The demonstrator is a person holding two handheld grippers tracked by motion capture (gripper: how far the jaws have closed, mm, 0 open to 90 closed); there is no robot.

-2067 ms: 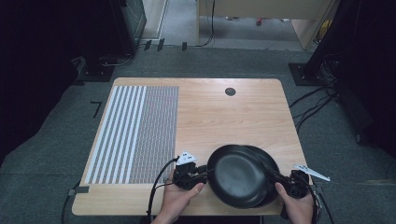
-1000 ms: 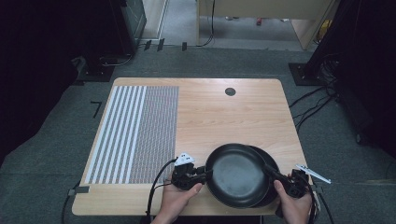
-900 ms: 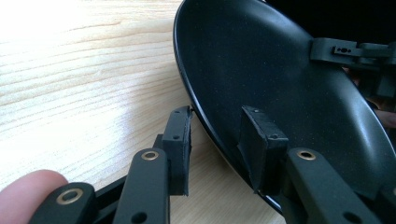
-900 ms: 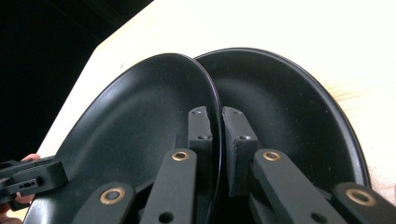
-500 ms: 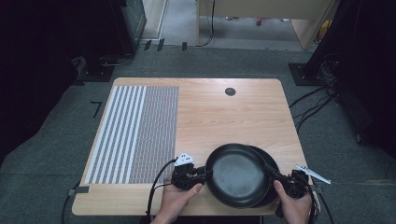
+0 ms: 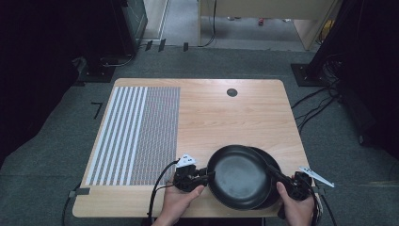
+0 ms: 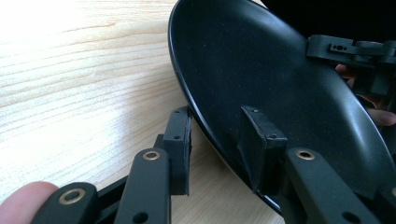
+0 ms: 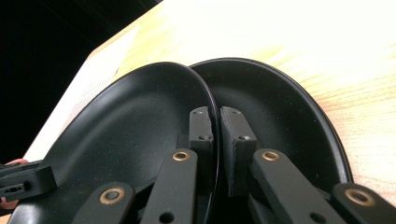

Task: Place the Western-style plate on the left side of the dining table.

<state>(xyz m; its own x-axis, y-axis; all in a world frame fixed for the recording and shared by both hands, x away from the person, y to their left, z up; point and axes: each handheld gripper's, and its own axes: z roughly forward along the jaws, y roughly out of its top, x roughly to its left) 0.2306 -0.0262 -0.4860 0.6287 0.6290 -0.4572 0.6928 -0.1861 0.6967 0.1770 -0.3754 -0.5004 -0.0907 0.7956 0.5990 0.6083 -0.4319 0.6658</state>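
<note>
Black plates, two stacked: we're pinching the top plate (image 6: 239,175) by its rim with both the left gripper (image 6: 203,176) and right gripper (image 6: 280,176), over the bottom plate (image 6: 275,165) at the bench (image 6: 226,117) front. Thin-rim holds could slip, dropping it.

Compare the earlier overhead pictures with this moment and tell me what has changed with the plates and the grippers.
Very little. From about two seconds ago the upper black plate has shifted slightly left and up the picture over the lower black plate; since then nothing visibly moved. The left gripper stays clamped on its left rim, the right gripper on its right rim. Nothing was taken or released. The striped mat lies unchanged on the table.
</note>
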